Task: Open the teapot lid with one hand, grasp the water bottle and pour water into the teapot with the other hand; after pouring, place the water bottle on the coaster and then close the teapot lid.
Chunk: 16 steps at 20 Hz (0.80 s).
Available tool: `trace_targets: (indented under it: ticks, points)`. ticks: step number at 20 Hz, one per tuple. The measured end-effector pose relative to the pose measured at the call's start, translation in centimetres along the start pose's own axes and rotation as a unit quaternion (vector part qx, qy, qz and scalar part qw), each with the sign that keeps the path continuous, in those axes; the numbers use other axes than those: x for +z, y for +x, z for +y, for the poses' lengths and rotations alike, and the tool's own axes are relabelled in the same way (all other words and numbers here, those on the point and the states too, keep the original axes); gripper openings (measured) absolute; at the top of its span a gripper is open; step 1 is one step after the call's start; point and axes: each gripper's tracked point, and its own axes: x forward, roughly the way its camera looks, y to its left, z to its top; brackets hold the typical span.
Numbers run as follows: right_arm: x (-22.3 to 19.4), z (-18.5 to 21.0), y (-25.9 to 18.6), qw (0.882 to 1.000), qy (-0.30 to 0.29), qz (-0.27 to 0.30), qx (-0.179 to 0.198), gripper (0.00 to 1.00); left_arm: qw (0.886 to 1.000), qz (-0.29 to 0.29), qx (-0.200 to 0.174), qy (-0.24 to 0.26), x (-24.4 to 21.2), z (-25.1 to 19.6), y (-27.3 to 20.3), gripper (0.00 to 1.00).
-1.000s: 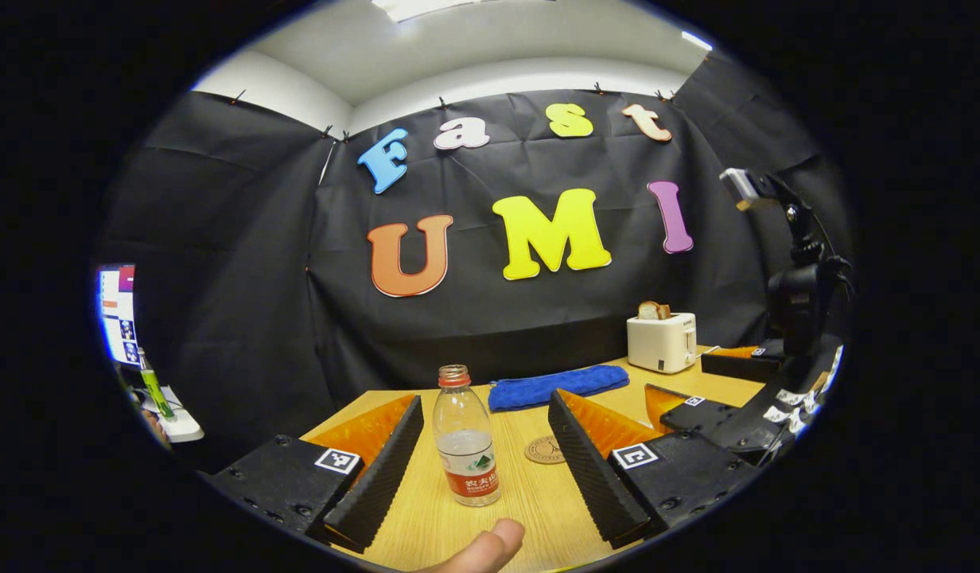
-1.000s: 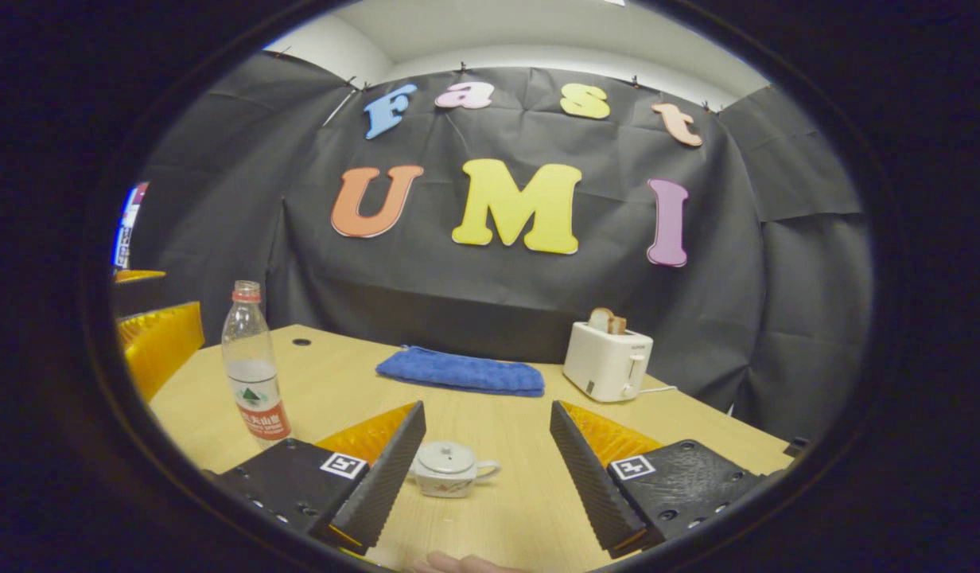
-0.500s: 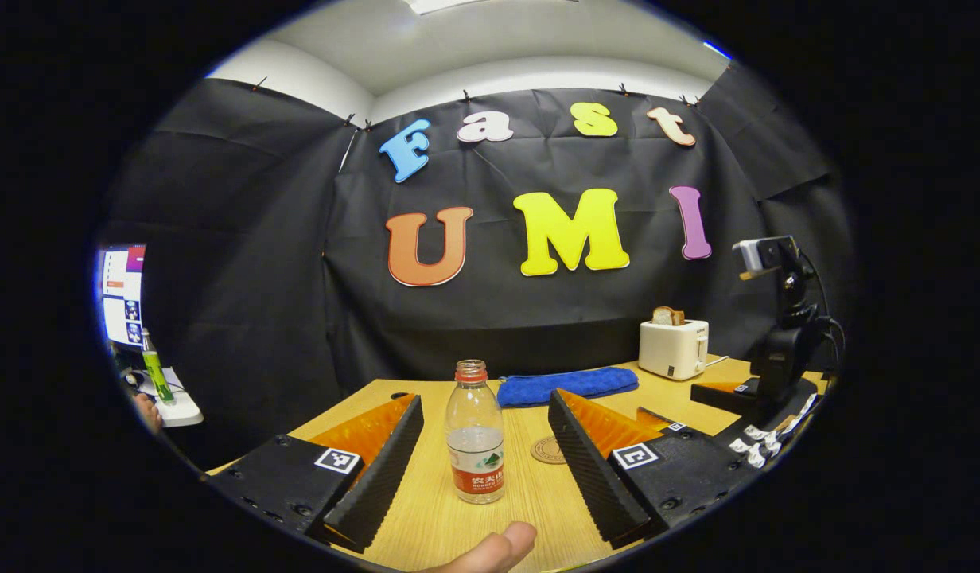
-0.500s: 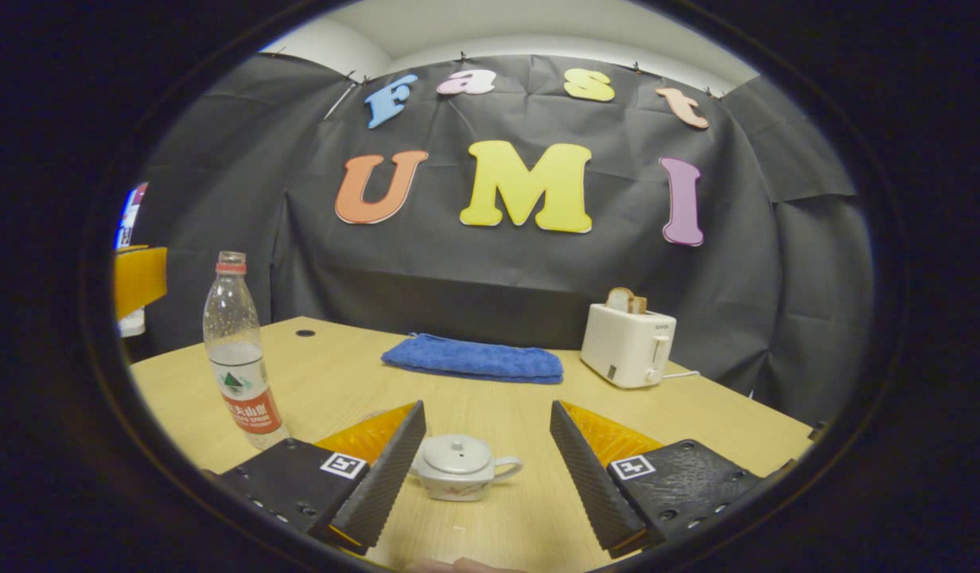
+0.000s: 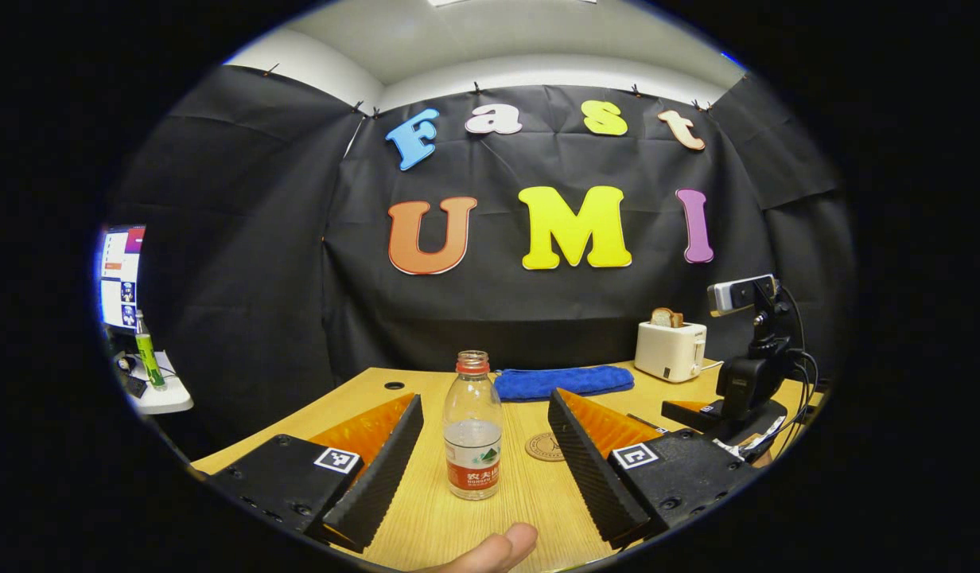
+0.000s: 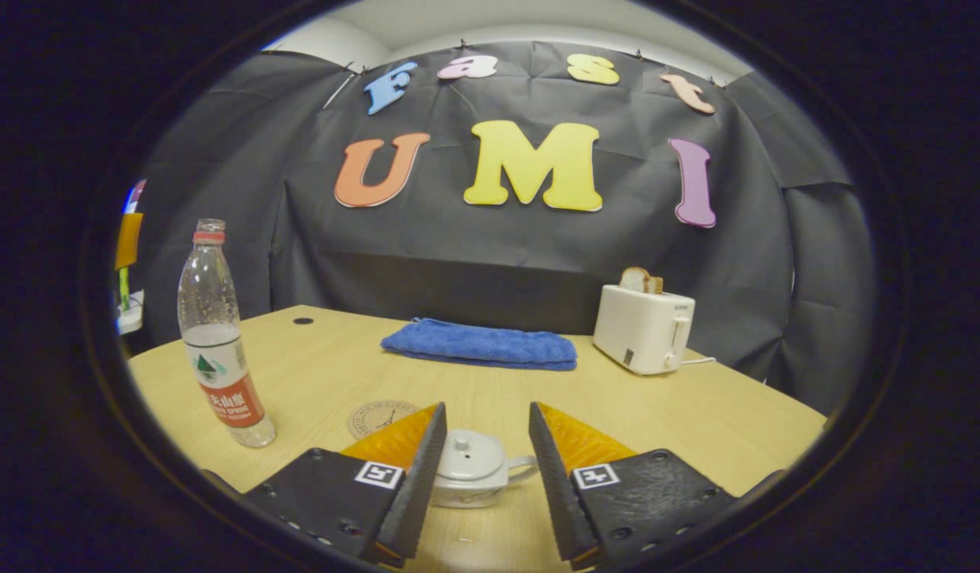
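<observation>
A clear, ribbed plastic water bottle (image 5: 473, 427) with a red neck ring and a red-and-white label stands upright and uncapped on the pale wood-grain table (image 5: 442, 517), part full, between the spread fingers of the left gripper (image 5: 482, 454), which touch nothing. Just behind and to its right lies a round brown coaster (image 5: 545, 446) with a stamped pattern, partly covered by the gripper's right finger. In the right gripper view the small white glazed ceramic teapot (image 6: 474, 477), its domed lid (image 6: 468, 456) with a round knob still on, sits between the ridged fingers of the right gripper (image 6: 480, 469); they are parted around it, and whether they touch it cannot be told. Half a second ago those fingers stood wider apart, and the teapot looked smaller and farther off; the bottle now appears taller at the left of that view, and the coaster has come into sight. Farther back lie a folded blue terry towel (image 6: 480, 344) and a boxy cream toaster (image 6: 643, 328) holding bread. A fingertip (image 5: 490, 551) is cut off at the bottom of the left gripper view. The teapot's base and one side are hidden behind the fingers.
</observation>
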Motion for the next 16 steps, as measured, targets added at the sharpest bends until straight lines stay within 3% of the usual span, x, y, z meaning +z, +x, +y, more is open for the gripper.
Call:
trace_targets:
  ticks: [1, 2, 3, 4, 5, 7, 8, 11, 12, 16]
  points:
    - [-0.4, 0.2, 0.2, 1.000, 0.001, 0.005, 0.003, 0.60, 1.000, 0.002, 0.000, -0.001, -0.1, 0.1, 0.0, 0.99]
    - [-0.4, 0.4, 0.3, 1.000, 0.004, 0.004, 0.007, 0.49, 1.000, 0.004, 0.002, -0.002, -0.1, 0.1, 0.1, 0.99]
    - [-0.2, 0.4, 0.4, 1.000, 0.008, 0.002, 0.008, 0.53, 1.000, 0.005, 0.001, -0.004, -0.2, 0.2, 0.2, 0.99]
    - [-0.2, 0.6, 0.4, 1.000, 0.011, 0.003, 0.013, 0.45, 1.000, 0.005, -0.002, -0.007, -0.4, 0.1, 0.2, 0.99]
    - [-0.5, 0.9, 0.5, 1.000, 0.014, 0.005, 0.018, 0.44, 1.000, 0.006, -0.004, -0.008, -0.5, 0.1, 0.3, 0.99]
    - [-0.5, 1.2, 0.7, 0.999, 0.023, 0.006, 0.028, 0.25, 1.000, 0.011, -0.003, -0.009, -0.8, 0.3, 0.5, 0.99]
    - [-0.4, 1.0, 0.9, 0.999, 0.022, 0.008, 0.026, 0.09, 1.000, 0.013, -0.001, -0.009, -1.1, 0.5, 0.5, 0.99]
    - [-0.3, 1.5, 0.7, 0.999, 0.024, 0.007, 0.029, 0.12, 1.000, 0.018, -0.002, -0.007, -1.7, 0.6, 1.0, 0.99]
    - [-0.3, 1.3, 0.8, 0.999, 0.023, 0.008, 0.030, 0.04, 1.000, 0.019, -0.002, -0.004, -2.0, 0.7, 1.2, 0.99]
    - [0.4, 1.2, 0.6, 0.998, 0.035, 0.013, 0.041, 0.04, 0.999, 0.033, -0.013, -0.011, -3.4, 0.4, 1.9, 0.99]
